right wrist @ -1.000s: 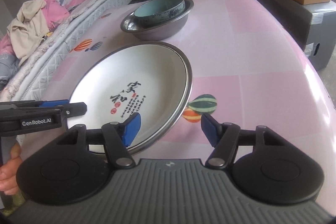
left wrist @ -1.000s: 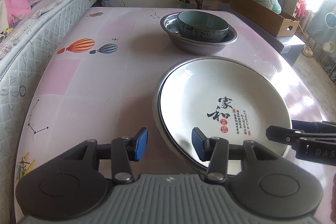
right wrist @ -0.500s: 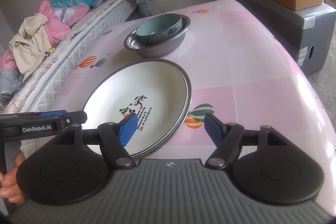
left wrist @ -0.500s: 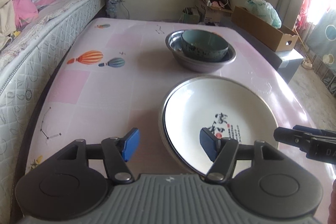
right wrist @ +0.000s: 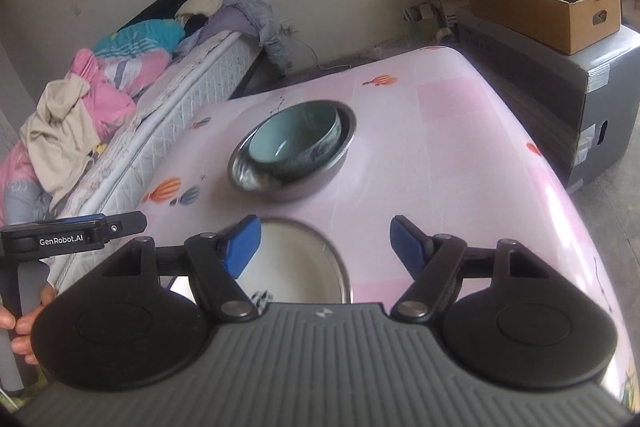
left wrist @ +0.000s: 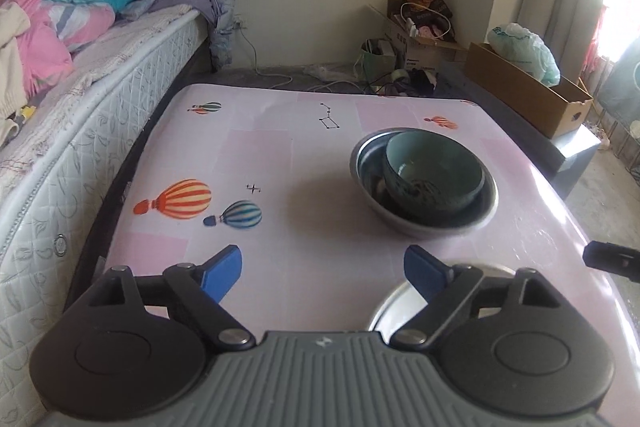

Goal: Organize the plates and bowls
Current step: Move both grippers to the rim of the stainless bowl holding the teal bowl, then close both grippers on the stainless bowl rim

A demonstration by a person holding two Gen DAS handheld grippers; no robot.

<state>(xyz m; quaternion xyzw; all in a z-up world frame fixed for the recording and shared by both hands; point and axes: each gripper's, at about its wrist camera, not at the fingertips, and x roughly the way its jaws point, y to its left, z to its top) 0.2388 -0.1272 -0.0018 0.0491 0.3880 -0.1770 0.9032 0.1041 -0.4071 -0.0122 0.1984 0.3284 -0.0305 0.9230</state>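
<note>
Pink balloon-print worktop beside a bed. Left wrist view: left gripper spread wide, holding nothing; teal bowl nested in a steel basin toward the far right edge; plate at the near edge. Right wrist view: right gripper likewise released above the plate; bowl inside the basin.

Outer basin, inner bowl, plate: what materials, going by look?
Basin: likely stainless steel, grey with mirror-like reflections inside.
Bowl: probably glazed ceramic, glossy teal interior, thick rim, dark pattern outside.
Plate: glossy white face, maybe ceramic or enamel; silvery rim suggests metal beneath.
</note>
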